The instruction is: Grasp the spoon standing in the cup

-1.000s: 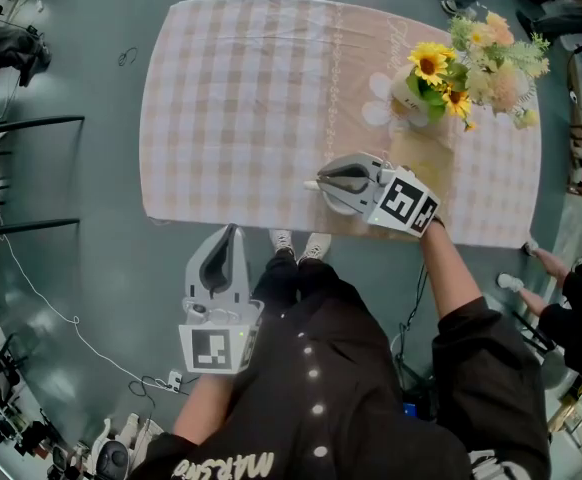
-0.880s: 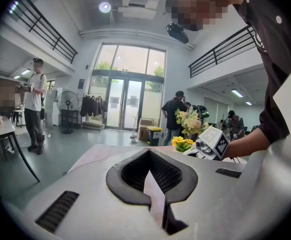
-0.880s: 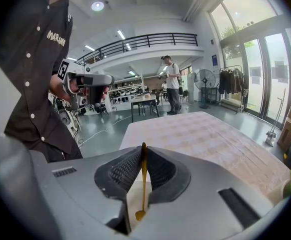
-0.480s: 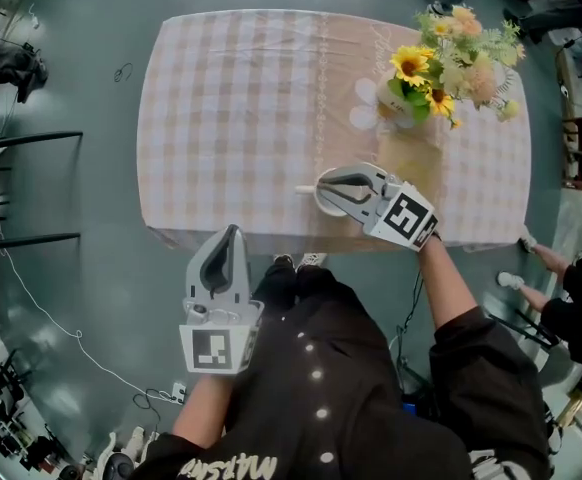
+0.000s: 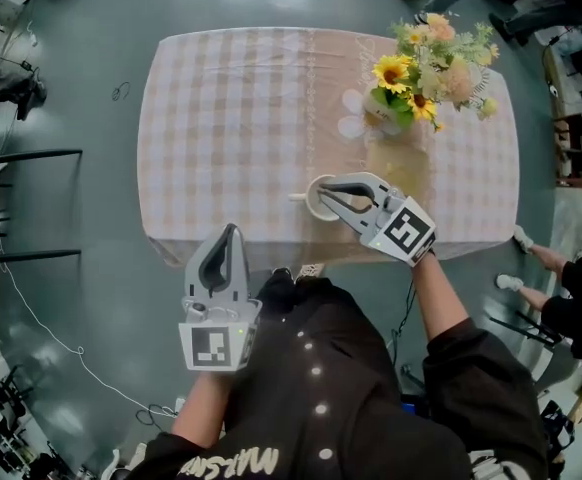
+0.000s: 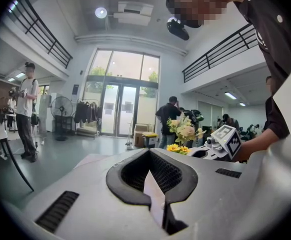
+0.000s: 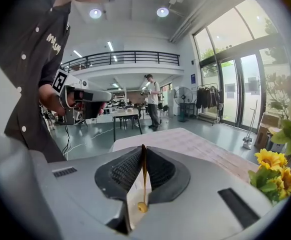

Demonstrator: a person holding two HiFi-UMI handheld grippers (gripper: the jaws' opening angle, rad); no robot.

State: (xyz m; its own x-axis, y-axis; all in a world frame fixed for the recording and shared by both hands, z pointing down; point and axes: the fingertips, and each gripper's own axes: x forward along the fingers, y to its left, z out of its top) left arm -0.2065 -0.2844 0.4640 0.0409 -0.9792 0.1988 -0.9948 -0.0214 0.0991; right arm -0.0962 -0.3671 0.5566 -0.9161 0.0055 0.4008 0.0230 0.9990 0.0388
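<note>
The right claw (image 5: 323, 190) sits just right of centre in the head view, directly over a white cup (image 5: 314, 204) that stands on the table (image 5: 231, 118) near its lower edge. The right gripper view shows its ribbed pads pressed together on the thin golden handle of the spoon (image 7: 143, 176). The handle stands upright between them and ends in a small round knob at the bottom. In the head view the spoon is hidden under the claw.

The left claw (image 5: 233, 230) is at lower left of centre, off the table and over the grey floor (image 5: 91, 218). It points towards the table edge. Its jaws are together at the tips with nothing between them.

A pale checked cloth covers the table. A bunch of yellow and pink flowers (image 5: 416, 68) stands at the upper right, well apart from the cup.

Each gripper carries a cube with a black-and-white square marker: the right one (image 5: 406, 230) just behind the cup, the left one (image 5: 211, 346) towards the lower left.

White lettering (image 5: 236, 463) on the person's dark shirt runs upside down along the bottom edge, too cut off to read. Any script on the cloth is too faint to make out.
</note>
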